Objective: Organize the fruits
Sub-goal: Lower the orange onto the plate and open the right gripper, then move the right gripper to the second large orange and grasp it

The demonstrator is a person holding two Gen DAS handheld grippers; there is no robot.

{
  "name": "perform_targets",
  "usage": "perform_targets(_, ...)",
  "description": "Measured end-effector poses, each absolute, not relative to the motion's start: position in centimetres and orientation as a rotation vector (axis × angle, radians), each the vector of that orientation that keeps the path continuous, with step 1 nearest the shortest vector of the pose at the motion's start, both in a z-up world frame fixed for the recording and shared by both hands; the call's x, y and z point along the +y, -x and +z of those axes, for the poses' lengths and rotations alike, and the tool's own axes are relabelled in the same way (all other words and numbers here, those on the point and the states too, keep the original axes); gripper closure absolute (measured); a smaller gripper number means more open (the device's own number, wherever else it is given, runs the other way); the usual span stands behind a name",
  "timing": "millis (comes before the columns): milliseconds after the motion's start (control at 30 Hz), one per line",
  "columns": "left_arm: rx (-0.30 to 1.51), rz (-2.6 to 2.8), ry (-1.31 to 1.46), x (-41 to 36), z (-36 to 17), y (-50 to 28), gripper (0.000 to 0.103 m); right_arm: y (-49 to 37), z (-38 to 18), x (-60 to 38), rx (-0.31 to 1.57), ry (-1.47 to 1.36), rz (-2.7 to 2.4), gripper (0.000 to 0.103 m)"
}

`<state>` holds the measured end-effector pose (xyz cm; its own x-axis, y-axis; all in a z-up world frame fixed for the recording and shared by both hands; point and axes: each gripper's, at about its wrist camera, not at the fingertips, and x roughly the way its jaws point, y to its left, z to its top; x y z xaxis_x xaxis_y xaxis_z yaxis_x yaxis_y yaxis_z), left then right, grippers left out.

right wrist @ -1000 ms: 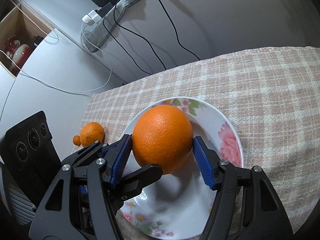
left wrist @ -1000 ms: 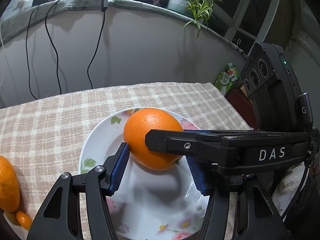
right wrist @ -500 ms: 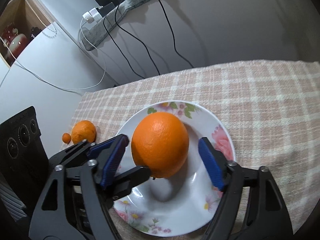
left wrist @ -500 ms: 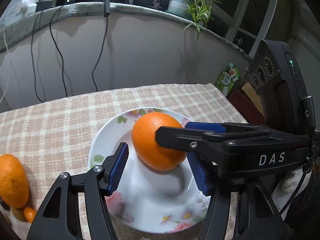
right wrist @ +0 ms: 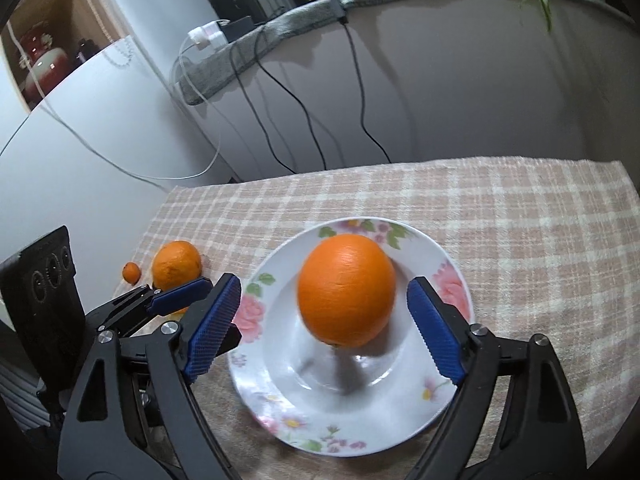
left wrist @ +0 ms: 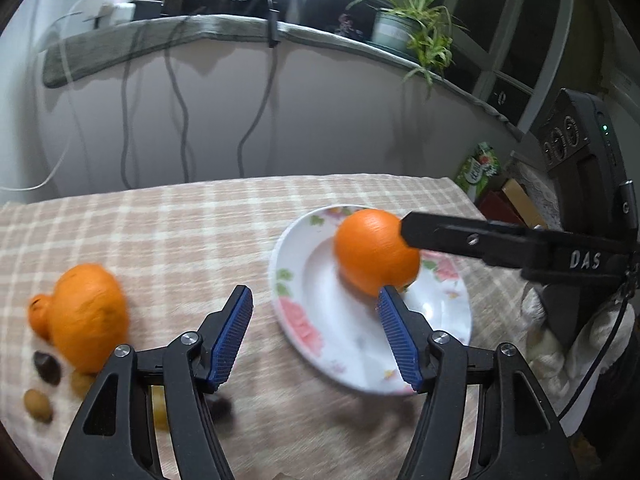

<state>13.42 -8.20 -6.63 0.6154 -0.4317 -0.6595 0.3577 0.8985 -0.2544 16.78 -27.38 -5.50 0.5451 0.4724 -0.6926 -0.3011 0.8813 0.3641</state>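
Observation:
A large orange rests in a white flowered plate on the checked cloth. My right gripper straddles it, jaws opening, with a gap between each blue pad and the peel. My left gripper is off to the left of the orange, jaws opening with only cloth and the plate rim between them. Its right pad sits just in front of the fruit. A lumpy tangerine and a tiny kumquat lie left of the plate. The tangerine also shows behind the left gripper's fingers.
Small dark and brown fruits lie on the cloth near the tangerine. The right gripper's finger crosses over the plate's right side. Cables hang down the wall behind, a potted plant stands on the ledge, and boxes sit past the table's right edge.
Both pairs of jaws have widened away from the orange, which stays on the plate. The left gripper has swung left, bringing the tangerine into view. The right gripper has drawn back and upward.

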Motion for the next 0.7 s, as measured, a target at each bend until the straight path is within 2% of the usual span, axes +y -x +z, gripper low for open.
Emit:
perform_targets(67,0.781,-0.428,0.107,-7.0,-6.5,-13.0,0.031,-16.7,-5.1,-26.6,0.877,-0.201,0.48,0.015)
perform_targets(700,0.791,-0.234,0.309,4.1,-7.8,-11.6,0.03,-18.0,-5.2,-17.3,0.939,-0.112,0.663,0.015)
